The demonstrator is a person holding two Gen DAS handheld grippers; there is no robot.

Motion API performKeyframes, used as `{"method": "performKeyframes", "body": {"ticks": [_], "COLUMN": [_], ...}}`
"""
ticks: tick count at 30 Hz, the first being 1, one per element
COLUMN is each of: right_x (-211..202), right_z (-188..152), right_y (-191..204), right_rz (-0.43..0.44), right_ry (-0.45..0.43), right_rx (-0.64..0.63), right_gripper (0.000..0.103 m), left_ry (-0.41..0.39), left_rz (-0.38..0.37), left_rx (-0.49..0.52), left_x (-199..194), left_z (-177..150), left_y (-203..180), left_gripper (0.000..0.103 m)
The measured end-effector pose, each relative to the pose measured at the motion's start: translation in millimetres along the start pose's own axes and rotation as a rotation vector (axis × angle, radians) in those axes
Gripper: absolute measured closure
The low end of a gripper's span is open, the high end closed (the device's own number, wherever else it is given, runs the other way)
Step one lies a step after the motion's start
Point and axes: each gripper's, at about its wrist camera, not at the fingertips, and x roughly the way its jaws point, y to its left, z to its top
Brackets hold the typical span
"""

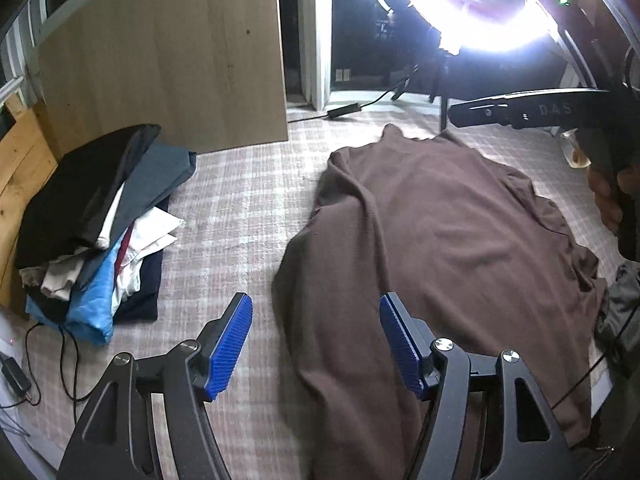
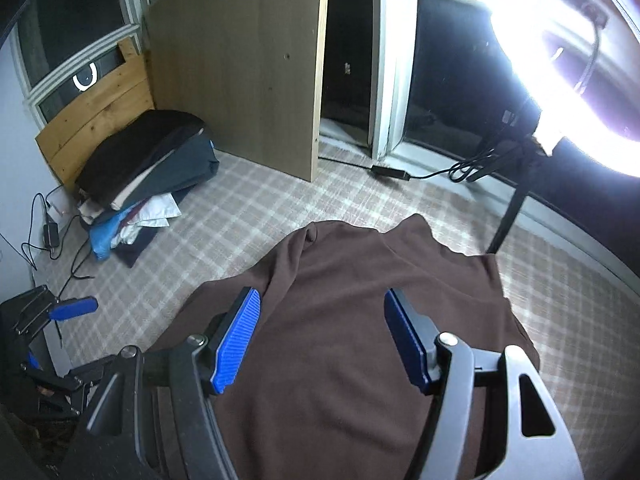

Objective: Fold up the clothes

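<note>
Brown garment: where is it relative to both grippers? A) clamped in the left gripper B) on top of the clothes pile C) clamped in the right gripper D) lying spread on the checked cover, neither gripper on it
D: the brown garment lies spread on the checked cover, and both the left gripper and right gripper are open with nothing pinched between their pads.

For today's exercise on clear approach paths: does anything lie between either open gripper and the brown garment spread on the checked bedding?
Nothing visible does. The left gripper and right gripper both hover open directly above the brown fabric garment, with no object between. The pile of folded clothes sits well off to the side.
</note>
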Motion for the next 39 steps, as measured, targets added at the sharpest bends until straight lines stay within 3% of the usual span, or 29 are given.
{"method": "performKeyframes", "body": {"ticks": [13, 15, 17, 18, 23, 28, 36, 38, 39], "right_x": [103.2, 114.6, 122.5, 126.4, 141.4, 167.1, 210.4, 215.7, 216.3], "right_z": [21.2, 20.2, 20.8, 22.2, 33.3, 44.7, 44.7, 42.5, 41.8], "right_y": [-37.6, -40.7, -44.2, -47.3, -53.1, -35.1, -17.6, -15.7, -15.7], "right_rz": [0.074, 0.080, 0.083, 0.086, 0.173, 0.207, 0.310, 0.312, 0.327], "right_ry": [0.092, 0.107, 0.118, 0.125, 0.173, 0.226, 0.350, 0.358, 0.349], "right_rx": [0.016, 0.020, 0.024, 0.032, 0.070, 0.032, 0.061, 0.061, 0.064], "right_gripper": [0.040, 0.045, 0.061, 0.063, 0.062, 0.061, 0.061, 0.062, 0.065], "left_ry": [0.092, 0.101, 0.108, 0.112, 0.123, 0.123, 0.152, 0.153, 0.159], "left_rz": [0.044, 0.035, 0.024, 0.019, -0.011, -0.019, -0.104, -0.148, -0.193], "left_rx": [0.016, 0.018, 0.014, 0.013, 0.008, 0.012, 0.038, 0.028, 0.015], "left_x": [83.0, 90.6, 96.4, 98.6, 103.3, 111.6, 135.2, 140.2, 142.6], "left_z": [27.4, 27.4, 27.3, 26.9, 25.8, 29.8, 36.1, 36.9, 36.9], "left_y": [-1.0, 1.3, 5.8, 9.0, 20.9, 27.1, 25.7, 25.4, 25.8], "left_gripper": [0.039, 0.039, 0.039, 0.039, 0.039, 0.039, 0.039, 0.051, 0.077]}}
